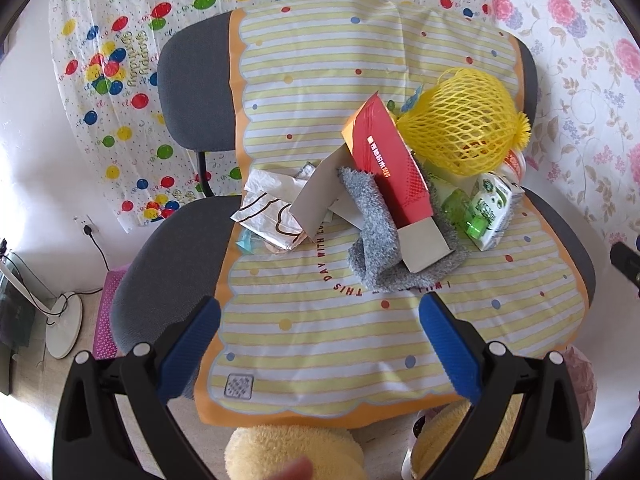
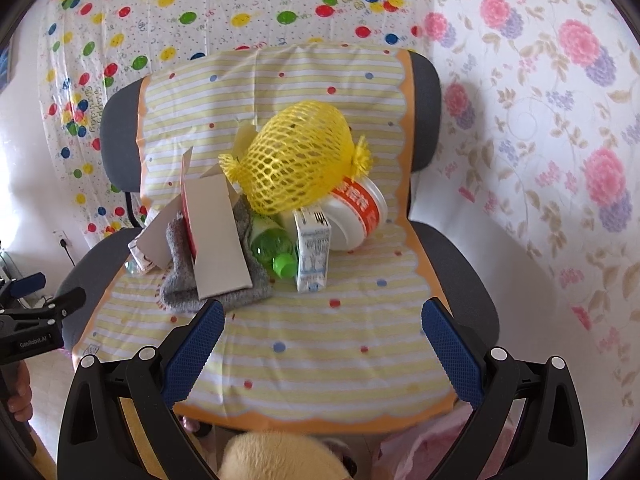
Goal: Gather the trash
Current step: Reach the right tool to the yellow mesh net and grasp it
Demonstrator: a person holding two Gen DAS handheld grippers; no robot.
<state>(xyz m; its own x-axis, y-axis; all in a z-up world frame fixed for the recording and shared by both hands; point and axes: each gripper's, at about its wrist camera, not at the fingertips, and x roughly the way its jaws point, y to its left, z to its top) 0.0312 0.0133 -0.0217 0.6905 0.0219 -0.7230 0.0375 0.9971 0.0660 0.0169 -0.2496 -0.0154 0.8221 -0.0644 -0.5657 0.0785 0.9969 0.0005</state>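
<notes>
Both grippers, left [image 1: 320, 320] and right [image 2: 320, 322], gaping, empty, short of the pile. I'd take the net [image 2: 298, 162] first; it's topmost. Carton [image 2: 313, 254] looks tippy.

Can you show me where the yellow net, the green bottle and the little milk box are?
yellow net [image 2: 298, 160], right wrist view, middle of the mesh.
green bottle [image 2: 274, 249], right wrist view, clear body.
milk box [image 2: 313, 254], right wrist view, front face.
</notes>
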